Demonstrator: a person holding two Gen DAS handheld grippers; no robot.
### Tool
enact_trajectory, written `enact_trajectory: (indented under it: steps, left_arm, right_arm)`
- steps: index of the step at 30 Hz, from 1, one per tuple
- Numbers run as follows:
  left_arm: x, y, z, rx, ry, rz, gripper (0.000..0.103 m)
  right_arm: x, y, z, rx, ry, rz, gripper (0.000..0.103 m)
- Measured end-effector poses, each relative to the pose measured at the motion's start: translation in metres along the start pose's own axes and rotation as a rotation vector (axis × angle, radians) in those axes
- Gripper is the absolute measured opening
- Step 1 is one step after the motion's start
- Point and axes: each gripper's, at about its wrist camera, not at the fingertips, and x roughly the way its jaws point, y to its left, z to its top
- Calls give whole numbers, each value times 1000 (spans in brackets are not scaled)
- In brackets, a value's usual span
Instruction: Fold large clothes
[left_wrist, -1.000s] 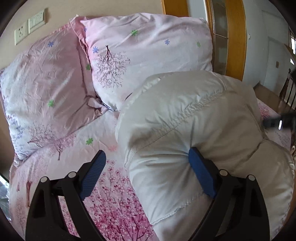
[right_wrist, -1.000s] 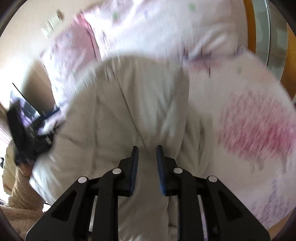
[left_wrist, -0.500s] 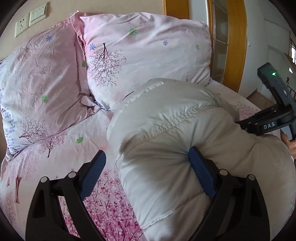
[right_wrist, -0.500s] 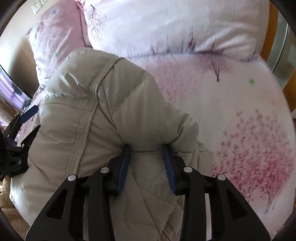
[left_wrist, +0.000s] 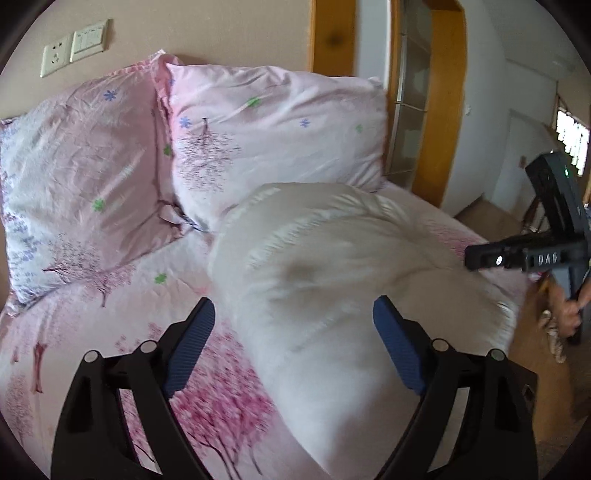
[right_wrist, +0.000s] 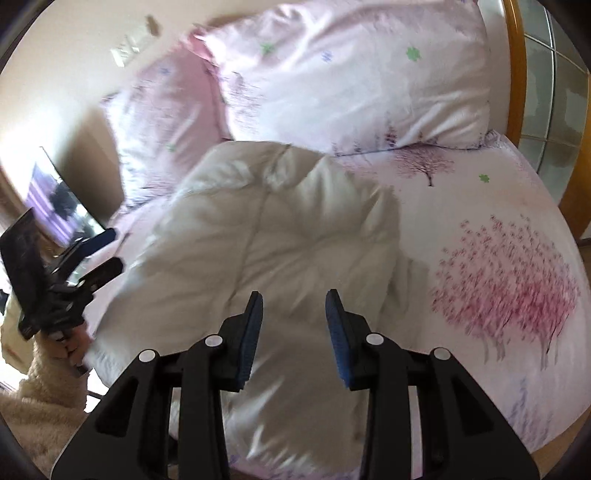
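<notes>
Left wrist view: one padded jacket (left_wrist: 351, 280), two pillows (left_wrist: 273, 125).

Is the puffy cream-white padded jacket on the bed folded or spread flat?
Folded: the puffy cream-white padded jacket sits as one thick, rounded bundle on the pink floral bedsheet.

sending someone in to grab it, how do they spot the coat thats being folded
Find the bed with the pink cherry-tree sheet and two matching pillows against the wall. In front of the pillows lies a puffy quilted coat, bundled into a mound. It is the only plain off-white thing there; everything around it is pink and printed.
</notes>
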Motion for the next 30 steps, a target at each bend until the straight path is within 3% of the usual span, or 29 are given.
enact_trajectory:
  steps: [2,5,11,24,28,30]
  left_arm:
    - [-1,-9,-3,24,2,-20,88]
    - [11,-25,-12,77,41,-16,88]
    - [31,-23,-24,23,111,-72,92]
    - [46,-35,-38,49,94,23,98]
    - [45,-34,-38,37,72,23,100]
    - [37,-26,-35,-1,56,-15,99]
  right_arm:
    - [-3,9,-14,-10,-17,15,37]
    - [4,12,-24,-38,-17,-40,37]
    - [28,-8,-45,35,16,-31,37]
    - [45,-18,-63,83,-16,-9,38]
    - [45,-18,-65,91,-27,-5,38]
    - [43,-18,-64,93,-29,-3,38]
